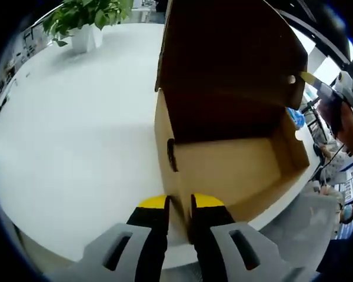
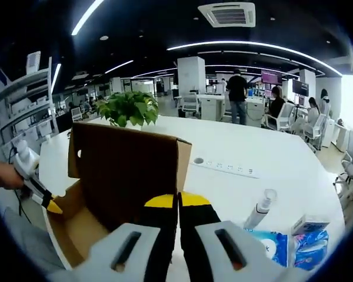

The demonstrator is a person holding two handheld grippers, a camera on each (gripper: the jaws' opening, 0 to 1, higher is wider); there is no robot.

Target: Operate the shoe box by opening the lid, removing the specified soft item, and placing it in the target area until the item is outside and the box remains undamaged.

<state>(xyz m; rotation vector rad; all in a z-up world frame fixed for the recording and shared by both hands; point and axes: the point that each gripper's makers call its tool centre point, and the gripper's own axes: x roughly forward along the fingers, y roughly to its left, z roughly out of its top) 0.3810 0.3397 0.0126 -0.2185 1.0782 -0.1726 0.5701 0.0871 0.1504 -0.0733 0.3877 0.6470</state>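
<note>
While I am pinching the shoe box (image 1: pixel 223 170) wall with my left gripper (image 1: pixel 179 205) on the white bench (image 1: pixel 76 135), my right gripper (image 2: pixel 178 202) is clamping the raised lid (image 2: pixel 126 170) edge, since light cardboard creases easily and wants gentle handling.

A potted plant (image 2: pixel 128 108), spray bottle (image 2: pixel 260 210) and tissue packs (image 2: pixel 288 244) on white table (image 2: pixel 270 158).

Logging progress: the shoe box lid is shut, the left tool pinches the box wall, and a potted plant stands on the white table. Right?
No: the lid is raised open above the shoe box, as the left gripper view shows. The left tool does pinch the box wall, and the potted plant stands on the white table.
</note>
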